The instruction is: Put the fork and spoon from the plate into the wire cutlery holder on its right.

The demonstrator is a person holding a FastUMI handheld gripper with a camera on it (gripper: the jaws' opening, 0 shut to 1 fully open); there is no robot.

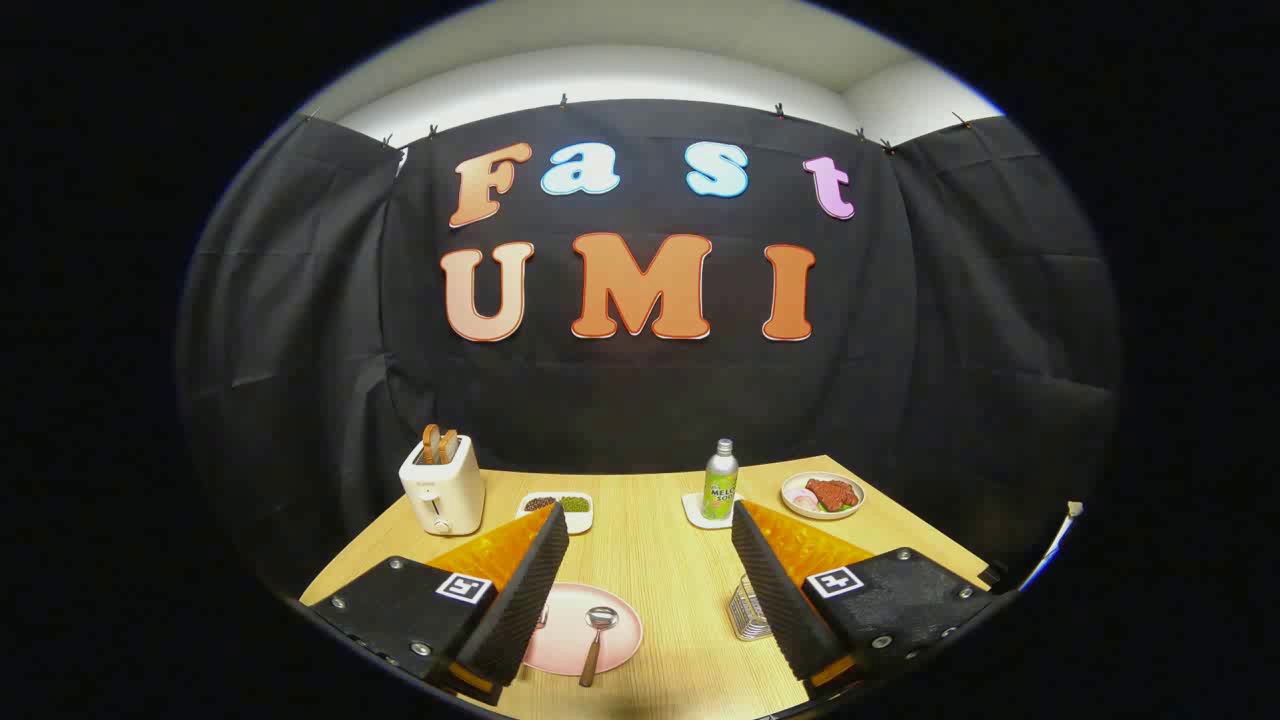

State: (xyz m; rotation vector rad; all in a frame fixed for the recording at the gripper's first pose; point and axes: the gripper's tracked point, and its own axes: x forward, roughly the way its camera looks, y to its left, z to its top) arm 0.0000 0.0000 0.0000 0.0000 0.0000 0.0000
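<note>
A pink plate (620, 635) lies on the wooden table, partly behind my left finger. A spoon (596, 640) rests on it, bowl away from me, with its brown handle reaching over the near rim. The fork is mostly hidden behind the left finger; only a small bit shows at the plate's left. The wire cutlery holder (747, 610) stands to the plate's right, half covered by my right finger. My gripper (650, 525) hovers above the table, open wide, with nothing between its fingers. Plate and holder lie below it.
Farther back on the table (660, 560) stand a white toaster (442, 488) with bread, a small white dish (560, 508) of beans, a green bottle (720, 482) on a coaster, and a plate of food (822, 495) at the far right.
</note>
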